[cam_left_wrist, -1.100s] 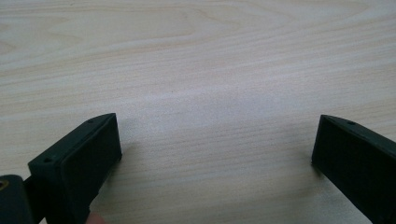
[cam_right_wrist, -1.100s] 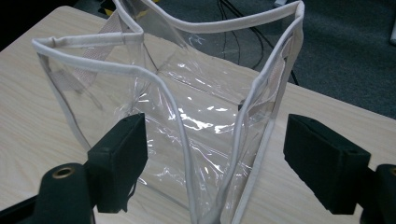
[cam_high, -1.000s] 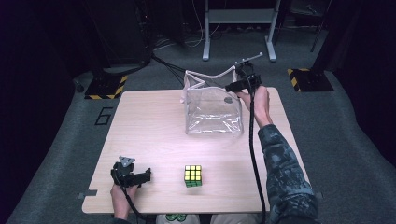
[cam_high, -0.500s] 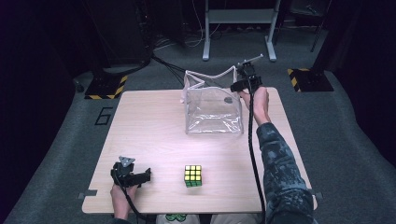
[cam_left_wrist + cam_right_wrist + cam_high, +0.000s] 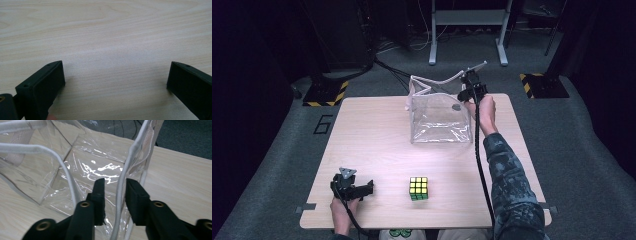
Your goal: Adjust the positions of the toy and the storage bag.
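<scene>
A clear plastic bag (image 5: 439, 117) with white edging stands open at the back of the wooden table (image 5: 362, 135). My right gripper (image 5: 467, 92) is at the bag's far right top corner. In the right gripper view its jaws have just been closing around the white rim (image 5: 120, 187). The rim runs between them, and a gap still shows on the left jaw's side. A colour cube (image 5: 418, 188) sits near the front edge. My left gripper (image 5: 369, 186) rests on the table left of the cube, open (image 5: 115, 72), with bare wood between its jaws.
The bag's loose white handle (image 5: 62, 167) curves across its mouth. The right gripper's cable (image 5: 479, 160) trails along the person's forearm. Behind the table stand a metal frame (image 5: 464, 20) and yellow-black striped feet (image 5: 324, 92) on the floor.
My right hand has sunk slightly at the bag's top corner. The left gripper and the cube have not moved.
</scene>
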Demonstrator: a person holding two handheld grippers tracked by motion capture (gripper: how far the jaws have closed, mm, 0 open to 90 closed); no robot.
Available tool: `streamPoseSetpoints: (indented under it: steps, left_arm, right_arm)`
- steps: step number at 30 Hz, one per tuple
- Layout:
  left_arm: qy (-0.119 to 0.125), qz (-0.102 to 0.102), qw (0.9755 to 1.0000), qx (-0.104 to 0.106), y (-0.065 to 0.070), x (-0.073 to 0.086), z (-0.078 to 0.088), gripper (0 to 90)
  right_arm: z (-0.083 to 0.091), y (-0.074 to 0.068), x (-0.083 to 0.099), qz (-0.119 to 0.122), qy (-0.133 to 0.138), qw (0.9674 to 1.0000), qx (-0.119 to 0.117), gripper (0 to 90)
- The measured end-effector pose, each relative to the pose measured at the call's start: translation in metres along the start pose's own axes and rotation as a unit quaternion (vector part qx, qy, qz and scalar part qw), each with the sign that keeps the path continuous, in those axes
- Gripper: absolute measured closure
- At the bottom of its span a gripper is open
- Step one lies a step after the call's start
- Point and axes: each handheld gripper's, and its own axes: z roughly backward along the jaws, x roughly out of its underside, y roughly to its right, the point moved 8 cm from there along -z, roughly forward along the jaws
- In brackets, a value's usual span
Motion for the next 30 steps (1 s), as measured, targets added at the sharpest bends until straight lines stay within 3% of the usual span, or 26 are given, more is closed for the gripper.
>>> streamPoseSetpoints:
  steps: [7,17,18,23,30]
  left_arm:
    - [0.000,0.000,1.0000,0.000,0.000,0.000,0.000,1.2]
    - [-0.001,0.001,1.0000,-0.001,0.000,0.000,0.000,1.2]
    - [-0.001,0.001,1.0000,-0.001,0.000,0.000,0.000,1.2]
    - [-0.001,0.001,1.0000,-0.002,0.000,0.000,0.000,1.3]
    - [-0.001,0.001,1.0000,-0.002,0.000,0.000,0.000,1.3]
  right_arm:
    - [0.001,0.002,0.004,0.013,-0.002,0.9999,0.005,85.7]
    - [0.007,0.007,0.009,0.015,-0.004,0.9998,0.007,86.8]
    - [0.008,0.008,0.010,0.013,-0.004,0.9999,0.006,85.1]
    - [0.010,0.006,0.007,0.010,0.004,0.9999,0.000,58.3]
    - [0.014,-0.001,-0.001,0.004,0.023,0.9997,-0.006,44.9]
